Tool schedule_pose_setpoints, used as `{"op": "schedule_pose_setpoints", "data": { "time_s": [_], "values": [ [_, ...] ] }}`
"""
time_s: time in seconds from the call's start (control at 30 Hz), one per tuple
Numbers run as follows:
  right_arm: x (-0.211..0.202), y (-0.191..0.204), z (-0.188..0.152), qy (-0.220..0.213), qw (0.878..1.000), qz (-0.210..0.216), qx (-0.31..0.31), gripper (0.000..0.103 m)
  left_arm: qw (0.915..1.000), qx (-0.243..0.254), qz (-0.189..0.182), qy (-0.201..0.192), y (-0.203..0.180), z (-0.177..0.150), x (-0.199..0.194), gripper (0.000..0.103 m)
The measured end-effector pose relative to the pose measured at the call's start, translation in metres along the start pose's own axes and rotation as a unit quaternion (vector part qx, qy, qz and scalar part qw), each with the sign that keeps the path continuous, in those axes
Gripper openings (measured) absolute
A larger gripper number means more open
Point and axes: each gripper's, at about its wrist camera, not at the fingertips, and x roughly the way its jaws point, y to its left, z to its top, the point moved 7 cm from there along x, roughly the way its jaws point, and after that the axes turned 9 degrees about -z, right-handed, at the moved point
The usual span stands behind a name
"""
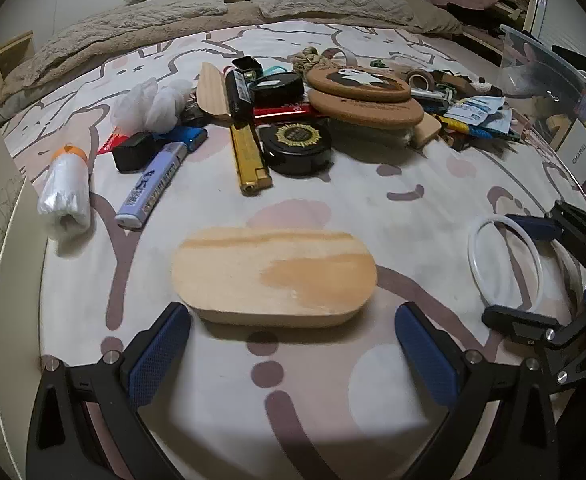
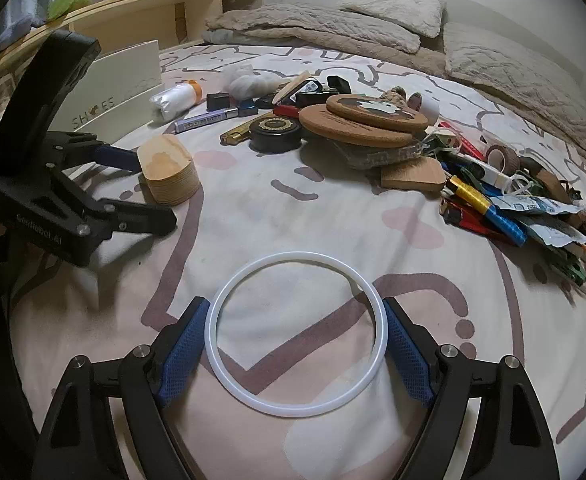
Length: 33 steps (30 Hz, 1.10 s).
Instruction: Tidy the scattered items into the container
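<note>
White ring [image 2: 295,334], thin and smooth, lies on the bed [image 2: 333,216], squeezed by the right gripper [image 2: 295,344]; left gripper [image 1: 285,344] gapes before a wooden block [image 1: 273,272]. Box [image 2: 129,80] reads "SHOES".

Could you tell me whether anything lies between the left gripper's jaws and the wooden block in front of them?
Nothing visible does. The left gripper sits open just short of the wooden block, with only bare bedsheet between them. The nearest clutter lies beyond the block.
</note>
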Motion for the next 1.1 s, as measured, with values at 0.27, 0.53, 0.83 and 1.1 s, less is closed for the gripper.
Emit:
{"op": "schedule_pose_setpoints", "data": {
  "time_s": [0.27,0.53,0.83,1.1],
  "values": [
    [-0.001,0.001,0.000,-0.001,1.000,-0.006,0.001,0.085,0.9997,-0.017,-0.009,-0.013,0.007,0.004,-0.008,0.087],
    [-0.001,0.000,0.001,-0.002,1.000,-0.009,0.001,0.085,0.9999,-0.006,0.006,-0.012,0.004,0.004,-0.005,0.088],
    [0.000,-0.001,0.001,-0.002,1.000,-0.009,0.001,0.085,0.9987,-0.042,-0.005,-0.026,0.009,0.007,-0.007,0.089],
    [-0.003,-0.003,0.003,-0.007,1.000,-0.012,0.010,0.085,0.9974,-0.055,-0.018,-0.043,0.005,0.010,-0.014,0.088]
  ]
}}
